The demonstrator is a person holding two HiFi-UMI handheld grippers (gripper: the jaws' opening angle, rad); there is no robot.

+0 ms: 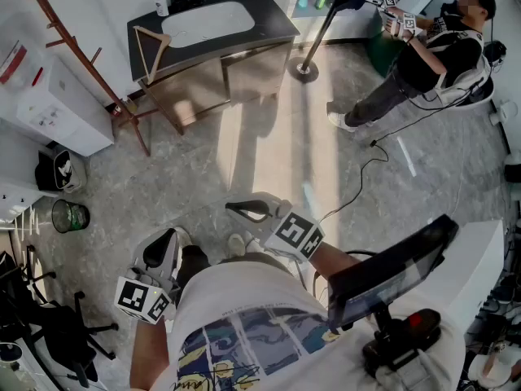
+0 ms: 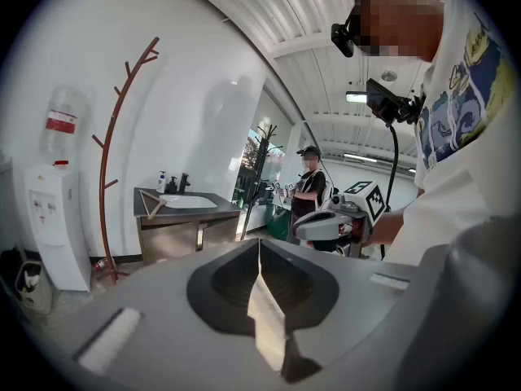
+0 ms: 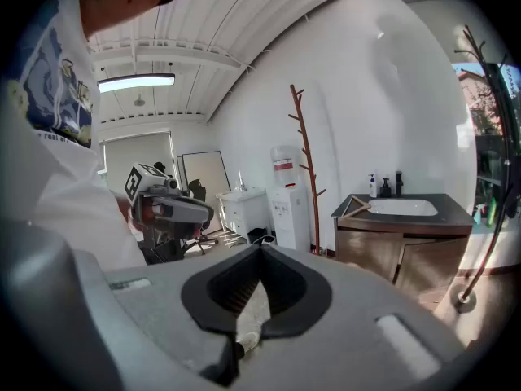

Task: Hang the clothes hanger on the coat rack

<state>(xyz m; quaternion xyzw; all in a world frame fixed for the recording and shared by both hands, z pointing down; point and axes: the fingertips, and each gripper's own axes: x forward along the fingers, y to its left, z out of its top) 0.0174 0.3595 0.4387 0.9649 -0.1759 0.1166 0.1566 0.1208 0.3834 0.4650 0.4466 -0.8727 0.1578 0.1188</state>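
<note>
Clothes hanger point(image 1: 152, 32) lies on counter point(image 1: 269, 27) (well beyond the fingers point(image 1: 244, 210)).

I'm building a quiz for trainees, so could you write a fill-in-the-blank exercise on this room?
1. The wooden clothes hanger lies on the dark ____ beside the white sink.
2. The brown coat rack stands between the vanity cabinet and the white water ____.
3. The left hand-held gripper and the right hand-held gripper both have their jaws ____, holding nothing.
Missing words: countertop; dispenser; shut.
</note>
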